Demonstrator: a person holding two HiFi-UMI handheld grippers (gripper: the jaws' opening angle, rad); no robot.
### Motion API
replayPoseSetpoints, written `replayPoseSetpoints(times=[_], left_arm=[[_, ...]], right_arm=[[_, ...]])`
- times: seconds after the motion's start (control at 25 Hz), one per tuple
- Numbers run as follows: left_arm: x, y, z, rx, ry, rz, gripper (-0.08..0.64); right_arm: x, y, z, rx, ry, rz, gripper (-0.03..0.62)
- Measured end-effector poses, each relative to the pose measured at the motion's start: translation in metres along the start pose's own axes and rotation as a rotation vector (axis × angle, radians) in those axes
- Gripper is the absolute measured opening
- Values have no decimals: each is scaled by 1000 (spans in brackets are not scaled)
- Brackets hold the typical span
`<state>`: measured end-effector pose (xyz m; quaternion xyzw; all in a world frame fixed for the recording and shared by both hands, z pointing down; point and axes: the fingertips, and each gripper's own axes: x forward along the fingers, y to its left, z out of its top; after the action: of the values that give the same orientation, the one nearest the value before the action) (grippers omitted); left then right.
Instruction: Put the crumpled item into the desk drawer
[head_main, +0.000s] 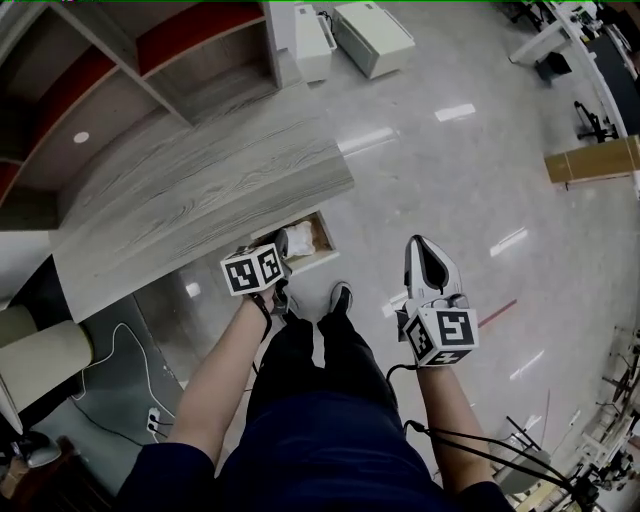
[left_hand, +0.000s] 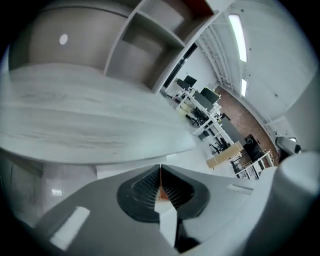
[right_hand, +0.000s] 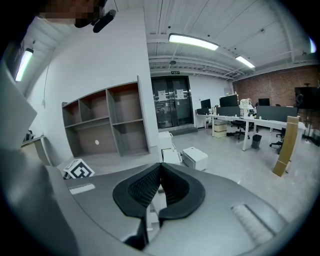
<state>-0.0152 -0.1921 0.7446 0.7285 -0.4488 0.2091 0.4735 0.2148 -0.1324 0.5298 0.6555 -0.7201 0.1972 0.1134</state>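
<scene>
The crumpled item (head_main: 297, 238) lies inside the open drawer (head_main: 327, 238) under the desk (head_main: 200, 200) edge. The left gripper (left_hand: 160, 169), jaws pressed together on nothing, is beside the drawer, probably to push it in. The right gripper (right_hand: 160, 166), jaws also together, hangs aside.

Readable text: none.
Left marker cube (head_main: 252, 270): square patterns, no letters.
Right marker cube (head_main: 443, 335): likewise.
Door sign (right_hand: 173, 72): too small.

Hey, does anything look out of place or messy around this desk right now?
Only the drawer: it stands open past the front edge of the desk, with a crumpled white item lying inside. Nothing looks spilled or damaged. The left gripper and right gripper are both shut and empty.
</scene>
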Motion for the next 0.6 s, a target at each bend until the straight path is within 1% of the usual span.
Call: replayPoseSetpoints(times=[0.2,0.36,0.48,0.6], left_arm=[[-57,-14,68,103,-177,0,6],[-110,-31,119,128,-329,-18,6],[-151,-50,151,169,-437,-30,6],[-187,-65,173,235,-530,-14,6]], right_arm=[[7,7,26,-21,-58,30,8],[9,17,50,-37,-116,63,8],[8,26,67,-36,-152,84,8],[6,35,88,-29,-188,112,8]])
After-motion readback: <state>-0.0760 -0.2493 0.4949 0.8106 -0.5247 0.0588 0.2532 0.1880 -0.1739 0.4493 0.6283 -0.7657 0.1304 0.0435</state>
